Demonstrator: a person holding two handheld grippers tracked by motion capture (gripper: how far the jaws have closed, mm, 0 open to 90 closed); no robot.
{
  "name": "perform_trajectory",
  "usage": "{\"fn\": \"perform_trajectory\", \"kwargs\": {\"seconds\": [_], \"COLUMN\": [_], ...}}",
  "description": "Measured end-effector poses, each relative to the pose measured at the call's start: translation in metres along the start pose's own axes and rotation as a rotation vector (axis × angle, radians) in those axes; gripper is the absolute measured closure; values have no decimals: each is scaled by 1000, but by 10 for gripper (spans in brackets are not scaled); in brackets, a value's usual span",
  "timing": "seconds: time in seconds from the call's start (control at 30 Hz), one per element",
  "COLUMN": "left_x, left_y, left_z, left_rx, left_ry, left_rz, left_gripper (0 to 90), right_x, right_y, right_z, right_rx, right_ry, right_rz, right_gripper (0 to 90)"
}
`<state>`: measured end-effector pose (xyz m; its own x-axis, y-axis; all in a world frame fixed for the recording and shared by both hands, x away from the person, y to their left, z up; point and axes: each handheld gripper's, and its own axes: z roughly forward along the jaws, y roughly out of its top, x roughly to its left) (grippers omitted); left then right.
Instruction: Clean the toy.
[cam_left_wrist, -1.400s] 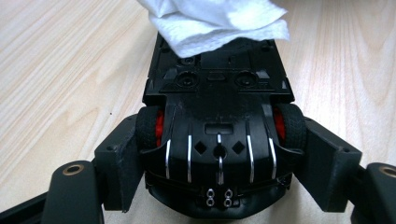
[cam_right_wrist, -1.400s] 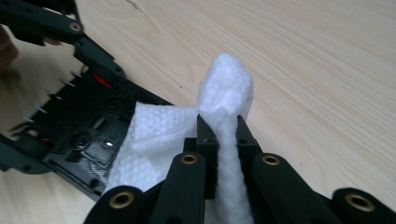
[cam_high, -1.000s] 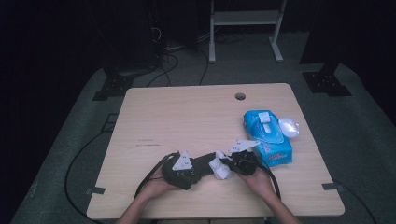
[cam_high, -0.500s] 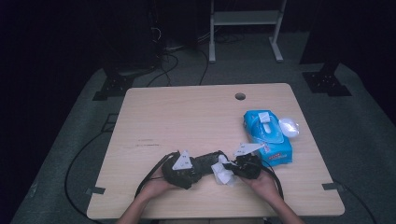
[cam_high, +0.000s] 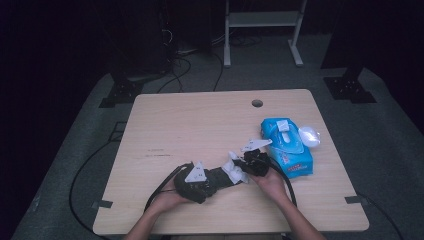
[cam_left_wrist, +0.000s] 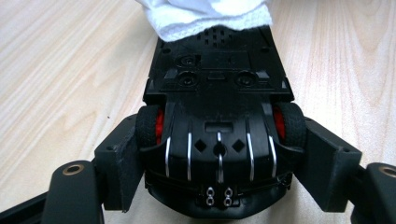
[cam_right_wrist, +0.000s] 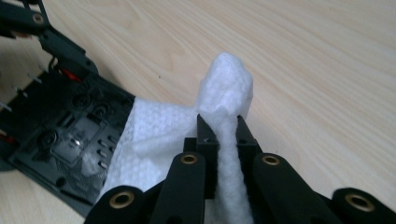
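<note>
A black toy car (cam_left_wrist: 218, 126) is held belly-up between the jaws of the left gripper (cam_left_wrist: 219, 163). The jaws are pressed against its two sides, right by the wheels with red hubs. The far end of the car sticks out past the jaw tips, over the wooden table (cam_left_wrist: 70, 60).

A white wipe (cam_right_wrist: 224, 107) is pinched tight between the jaws of the right gripper (cam_right_wrist: 223, 128). Part of the wipe stands up in a bunch above the jaw tips, and part is spread out to the side of the jaws, onto the flat underside of the car (cam_right_wrist: 60, 135).

In the high view, the left gripper (cam_high: 197, 181) and the right gripper (cam_high: 252, 161) are seen close together near the front edge of the table (cam_high: 200, 125), with the wipe (cam_high: 234, 171) between them. A blue pack of wipes (cam_high: 287, 146) lies just beside the right gripper.
</note>
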<state>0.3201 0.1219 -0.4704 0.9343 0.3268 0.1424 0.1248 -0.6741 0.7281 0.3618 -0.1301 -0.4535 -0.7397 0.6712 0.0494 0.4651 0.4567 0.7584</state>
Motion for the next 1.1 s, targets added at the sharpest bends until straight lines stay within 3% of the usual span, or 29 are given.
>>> {"fn": "perform_trajectory", "kwargs": {"seconds": [0.13, 0.23, 0.37, 0.57, 0.63, 0.7, 0.73, 0.8, 0.9, 0.97, 1.03, 1.1], "left_x": [1, 1, 0, 0, 0, 1, 0, 0, -1, 0, 1, 1], "left_y": [-1, -1, 2, 2, 1, 2, 2, 2, 1, 1, 1, 1], "left_z": [0, -1, 2, 4, 3, 3, 3, 3, 4, 3, 3, 3], "left_rx": [3, 0, 2, 3, 3, -1, -4, 4, 21, 15, 12, 7], "left_ry": [-4, -5, 5, 1, -1, 0, 2, 3, 7, 6, 3, 3], "left_rz": [-3, -13, -10, -15, -16, -14, -15, -13, -7, -10, -9, -12], "left_gripper": [249, 250, 250, 250, 250, 250, 250, 250, 250, 250, 250, 250], "right_x": [-1, 5, 27, 71, 75, 64, 55, 52, 69, 70, 59, 41], "right_y": [-14, -25, -19, 6, 10, 9, 8, 8, 14, 20, 20, 18], "right_z": [-13, -24, -21, 4, 7, 7, 7, 9, 18, 23, 22, 17], "right_rx": [19, 26, 15, -36, -27, -31, -37, -46, -59, -54, -63, -46], "right_ry": [-15, 10, 108, 289, 260, 199, 175, 194, 216, 207, 163, 61], "right_rz": [2, 4, -12, -50, -98, -83, -47, -6, -50, -71, -56, -52], "right_gripper": [856, 856, 856, 856, 855, 856, 856, 857, 856, 856, 857, 857]}}
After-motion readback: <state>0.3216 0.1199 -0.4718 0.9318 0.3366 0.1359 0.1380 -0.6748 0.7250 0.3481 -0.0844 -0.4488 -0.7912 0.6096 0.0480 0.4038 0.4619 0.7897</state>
